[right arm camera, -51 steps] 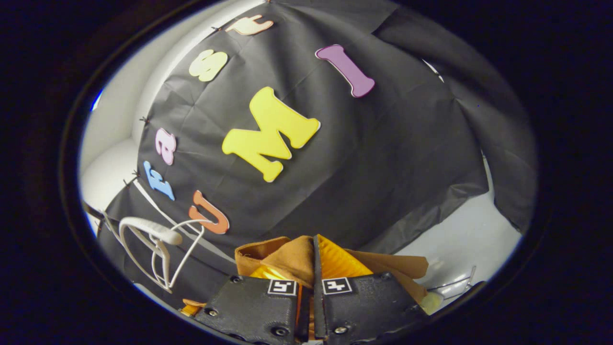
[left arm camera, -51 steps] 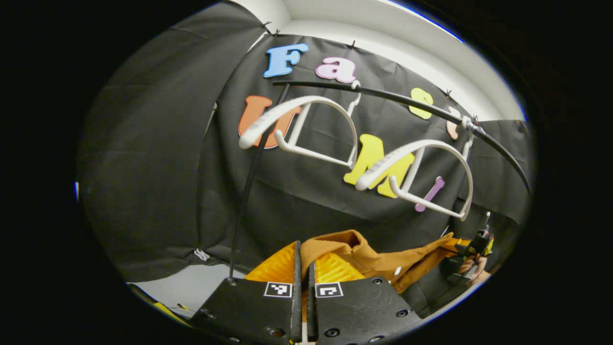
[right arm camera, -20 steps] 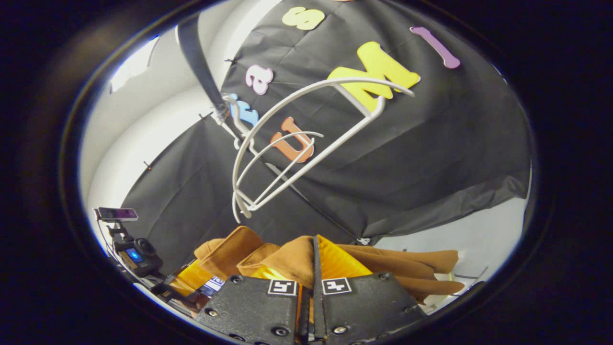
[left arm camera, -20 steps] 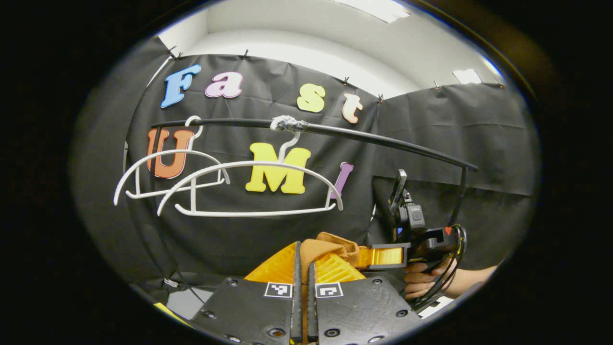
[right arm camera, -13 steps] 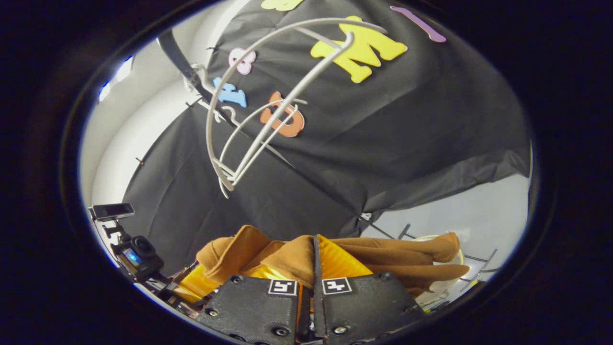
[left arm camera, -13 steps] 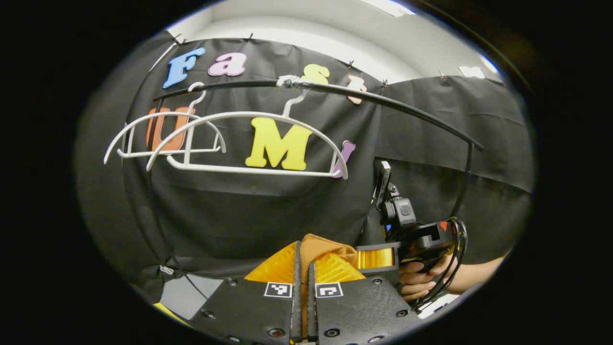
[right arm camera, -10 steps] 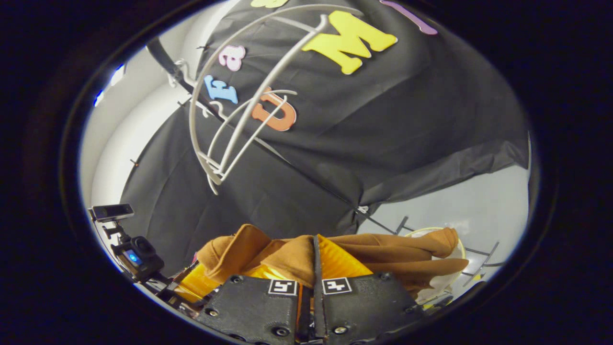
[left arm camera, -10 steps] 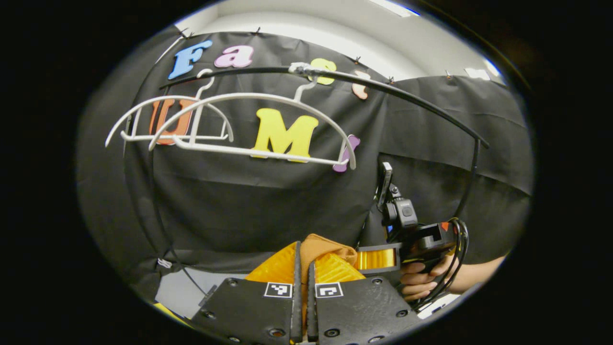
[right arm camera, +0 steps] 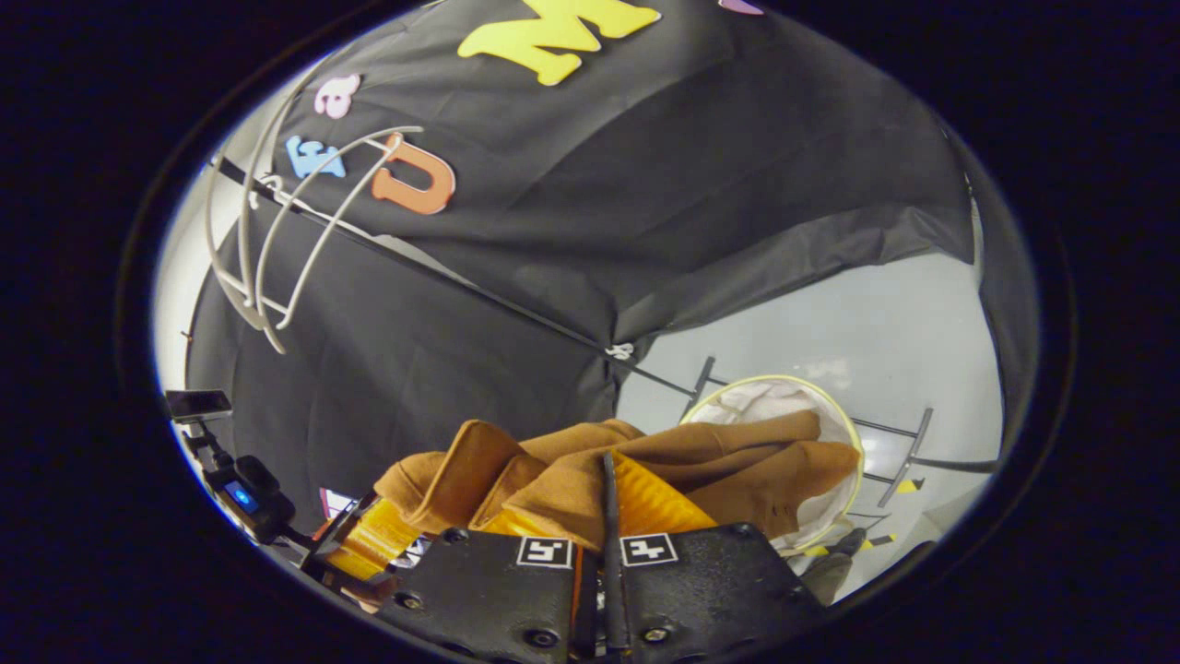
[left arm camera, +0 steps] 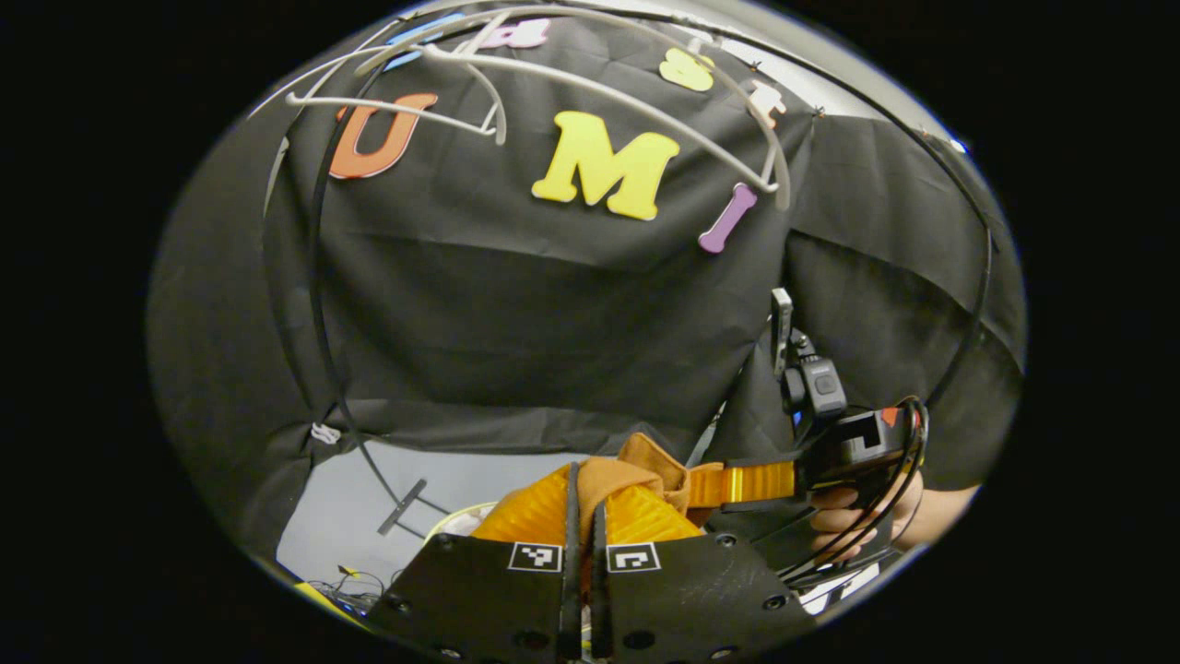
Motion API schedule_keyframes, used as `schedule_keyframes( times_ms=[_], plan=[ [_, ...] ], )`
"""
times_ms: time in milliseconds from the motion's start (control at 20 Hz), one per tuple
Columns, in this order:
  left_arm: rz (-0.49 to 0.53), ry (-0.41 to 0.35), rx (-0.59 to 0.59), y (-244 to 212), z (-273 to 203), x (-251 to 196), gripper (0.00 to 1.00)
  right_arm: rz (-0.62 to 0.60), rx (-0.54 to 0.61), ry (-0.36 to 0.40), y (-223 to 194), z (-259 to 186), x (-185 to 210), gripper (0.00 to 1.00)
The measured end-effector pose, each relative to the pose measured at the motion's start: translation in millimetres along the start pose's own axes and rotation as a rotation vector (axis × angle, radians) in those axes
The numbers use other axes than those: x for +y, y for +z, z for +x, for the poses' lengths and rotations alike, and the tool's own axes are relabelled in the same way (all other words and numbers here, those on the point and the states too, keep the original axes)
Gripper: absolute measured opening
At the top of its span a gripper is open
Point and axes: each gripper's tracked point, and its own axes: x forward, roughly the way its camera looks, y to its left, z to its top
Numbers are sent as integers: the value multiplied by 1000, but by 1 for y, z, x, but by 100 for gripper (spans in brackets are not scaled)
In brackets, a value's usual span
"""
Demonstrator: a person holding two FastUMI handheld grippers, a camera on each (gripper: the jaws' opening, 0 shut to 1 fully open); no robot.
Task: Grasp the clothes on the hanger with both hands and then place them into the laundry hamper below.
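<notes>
The brown garment [right arm camera: 728, 461] is bunched between both grippers, off the hangers. My right gripper [right arm camera: 606, 461] is shut on a fold of it, and the cloth trails forward over the mouth of the laundry hamper [right arm camera: 834, 398], a round basket with a pale rim and white liner. My left gripper [left arm camera: 583, 472] is shut on another brown fold [left arm camera: 645, 458]. In the left gripper view the right gripper [left arm camera: 742, 482] sits close at the right, held by a hand [left arm camera: 853, 516]. In the right gripper view the left gripper [right arm camera: 369, 539] shows at lower left.
Two bare white hangers [left arm camera: 590, 88] hang from the black rail high above; they also show as hangers [right arm camera: 249, 249] at upper left. The rack's black upright [left arm camera: 318, 277] and floor bars [right arm camera: 908, 443] stand around the hamper on a grey floor.
Both grippers have come down with the garment; the hangers have slid up to the top of both views. The hamper has come fully into the right gripper view under the cloth.
</notes>
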Motion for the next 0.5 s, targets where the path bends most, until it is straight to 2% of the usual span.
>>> schedule_keyframes(
  times_ms=[250,400,450,500],
  plan=[
    [-32,55,124,-18,1,2,4,10,40,-150,-9,24,-35,6],
    [-73,105,216,-32,2,5,4,-7,91,-269,-19,35,-59,7],
    [-102,115,271,-42,0,2,10,-14,112,-305,-24,35,-70,0],
    [-131,126,328,-53,-2,-1,6,-15,127,-322,-27,35,-74,8]
  ],
)
